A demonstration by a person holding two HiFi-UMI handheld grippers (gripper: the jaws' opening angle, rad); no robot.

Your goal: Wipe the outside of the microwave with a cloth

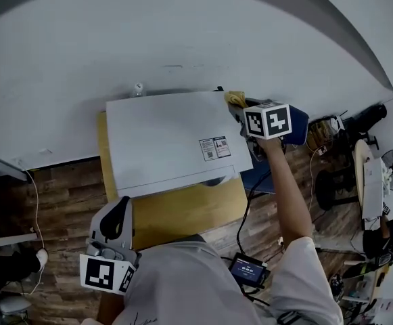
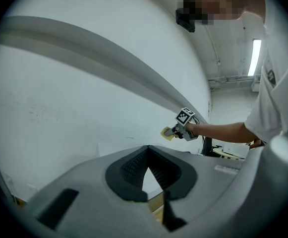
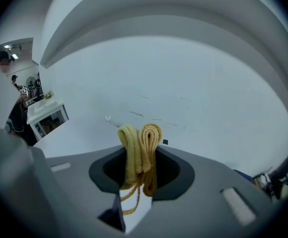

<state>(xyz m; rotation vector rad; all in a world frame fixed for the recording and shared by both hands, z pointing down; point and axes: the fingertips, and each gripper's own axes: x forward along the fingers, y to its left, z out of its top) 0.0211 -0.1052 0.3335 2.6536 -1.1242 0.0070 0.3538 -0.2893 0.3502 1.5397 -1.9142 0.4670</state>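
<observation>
Pinching cloth (image 3: 140, 150): right gripper (image 1: 242, 110), jaws clamped on folded wad, at microwave (image 1: 162, 137) top, rear right corner. Cloth prob. soft, light, limp, w/ loose threads; best gripped mid-fold, wad kept tight. Left gripper (image 2: 148, 155): jaws together, empty, held low.

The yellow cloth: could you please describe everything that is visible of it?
The cloth is yellow, soft and ribbed like knitted fabric, folded into two thick loops, with a loose thread hanging below. The right tool is shut on it and holds it bunched. In the head view it is at the rear right corner of the white microwave top; whether it presses the surface is unclear.
</observation>
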